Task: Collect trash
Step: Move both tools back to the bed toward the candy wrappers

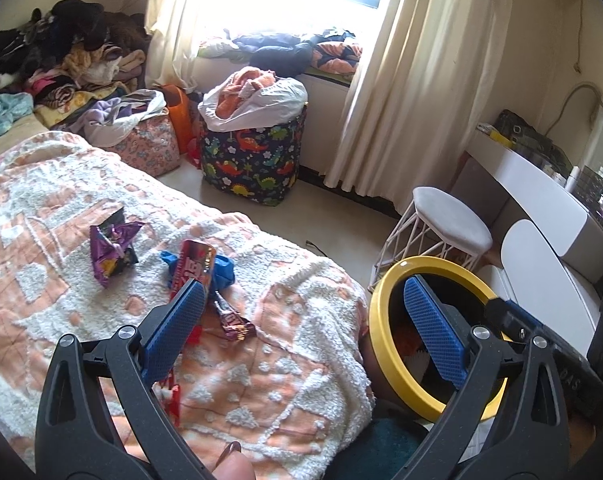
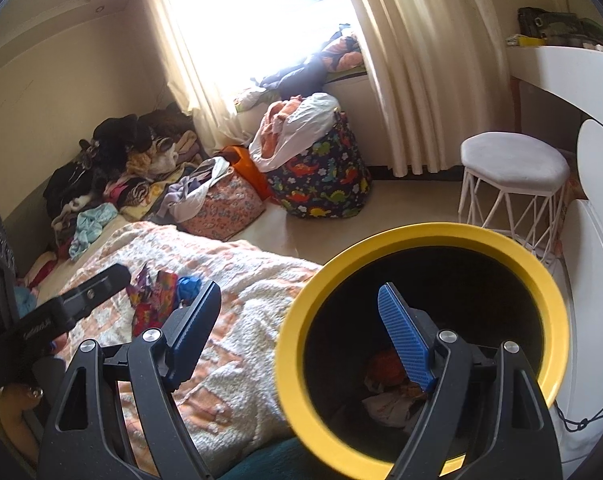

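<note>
Nearest in the left wrist view, the left gripper (image 1: pixel 307 320) is seen with its blue ribbed fingers (image 1: pixel 181 322) spread wide and nothing held between them. Under the left finger lies a small dark purple snack wrapper (image 1: pixel 233 320), and red scraps of wrapper (image 1: pixel 174 398) are seen below that finger's base, all resting on the fluffy peach-and-white patterned blanket (image 1: pixel 261 380). Just past the tip of the left finger a red printed packet (image 1: pixel 191 266) is seen, lying on a crumpled blue plastic bag (image 1: pixel 223 270); further out to the left a crumpled purple foil wrapper (image 1: pixel 111 250) lies apart from them. The right finger of this gripper is seen in front of the mouth of the round black bin with a yellow rim (image 1: pixel 385 364), which stands beside the blanket's edge. In the right wrist view, the right gripper (image 2: pixel 301 322) is likewise held wide open and empty; its right finger is seen over the bin's opening (image 2: pixel 301 360), where crumpled orange and white trash (image 2: pixel 385 384) lies at the bottom, while its left finger is over the blanket. Beyond that left finger the wrappers are seen bunched together, with the black body of the other gripper to their left. Further off, beyond the fingers, a white stool with a wire frame (image 1: pixel 449 224) and a dinosaur-print fabric basket (image 1: pixel 253 160) stuffed with clothes are seen on the floor, backed by cream curtains (image 1: pixel 401 80) and a bright window.
</note>
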### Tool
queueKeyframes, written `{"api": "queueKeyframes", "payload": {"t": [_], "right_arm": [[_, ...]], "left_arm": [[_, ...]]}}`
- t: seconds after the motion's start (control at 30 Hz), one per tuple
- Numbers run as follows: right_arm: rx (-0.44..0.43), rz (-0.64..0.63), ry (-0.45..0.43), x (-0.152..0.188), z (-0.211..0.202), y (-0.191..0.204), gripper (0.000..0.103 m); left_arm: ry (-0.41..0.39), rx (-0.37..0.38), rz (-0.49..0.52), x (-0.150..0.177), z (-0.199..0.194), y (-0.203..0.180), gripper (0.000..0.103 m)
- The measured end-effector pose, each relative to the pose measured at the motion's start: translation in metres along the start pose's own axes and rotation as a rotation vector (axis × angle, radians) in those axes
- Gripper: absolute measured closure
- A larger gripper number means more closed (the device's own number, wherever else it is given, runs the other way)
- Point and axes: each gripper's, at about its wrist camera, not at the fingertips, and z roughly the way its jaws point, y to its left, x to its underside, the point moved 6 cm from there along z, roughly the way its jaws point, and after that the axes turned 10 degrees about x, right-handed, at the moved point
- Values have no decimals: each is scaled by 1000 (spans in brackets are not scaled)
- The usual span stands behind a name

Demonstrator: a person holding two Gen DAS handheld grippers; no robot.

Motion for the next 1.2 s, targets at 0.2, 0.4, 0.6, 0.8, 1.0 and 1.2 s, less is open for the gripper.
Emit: {"api": "queueKeyframes", "payload": {"t": [0.2,0.4,0.6,0.8,1.0,1.2], "right_arm": [[-23,-44,15,8,0,18,25],[-45,-78,32,13,1,34,25],[-70,-121,54,20,5,54,25],[-92,-172,76,26,13,73,25],[-106,-231,100,31,28,94,25],[-129,-303,127,34,47,121,27]], "left_arm": [[-11,-17,-28,-1,-5,14,11],[-24,-40,-57,-2,-9,32,11],[-36,-66,-97,-2,-14,55,11],[-47,-98,-143,-1,-17,84,11],[-59,-131,-191,-2,-21,113,11],[-63,-164,-246,-1,-23,143,11]]}}
